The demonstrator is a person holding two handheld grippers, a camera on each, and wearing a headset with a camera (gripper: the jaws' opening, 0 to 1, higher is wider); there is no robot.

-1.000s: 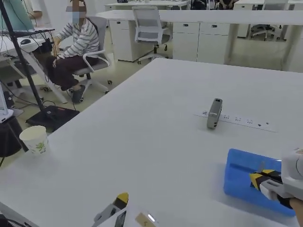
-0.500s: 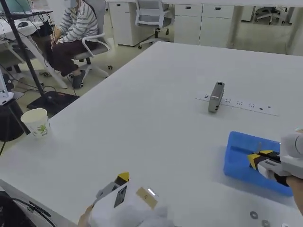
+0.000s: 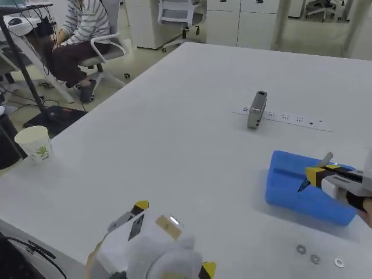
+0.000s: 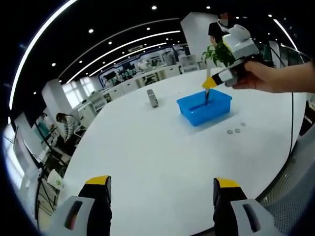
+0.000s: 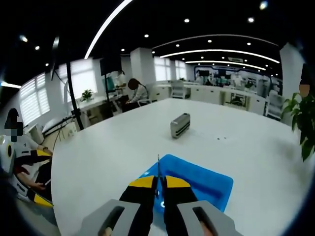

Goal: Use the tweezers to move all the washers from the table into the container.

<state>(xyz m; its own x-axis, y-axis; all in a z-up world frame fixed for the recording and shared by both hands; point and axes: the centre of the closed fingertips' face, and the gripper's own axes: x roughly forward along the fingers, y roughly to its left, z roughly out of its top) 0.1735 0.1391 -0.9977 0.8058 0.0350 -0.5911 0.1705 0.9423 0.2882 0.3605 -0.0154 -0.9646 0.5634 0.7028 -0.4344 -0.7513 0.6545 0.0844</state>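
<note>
My right gripper (image 5: 158, 183) is pressed together on the tweezers (image 5: 158, 169), whose tip points down over the blue container (image 3: 288, 189). My left gripper (image 4: 162, 183) hangs with jaws spread wide at the container's 8 o'clock, by the near edge of the table (image 3: 174, 145). Three washers (image 3: 315, 258) lie on the table at the container's 6 o'clock, near it

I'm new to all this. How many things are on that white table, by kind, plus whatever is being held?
Washers: 3
Blue container: 1
Grey box-shaped device: 1
White socket strip: 1
Tweezers, held in the right hand-held gripper: 1
Total: 7
</note>
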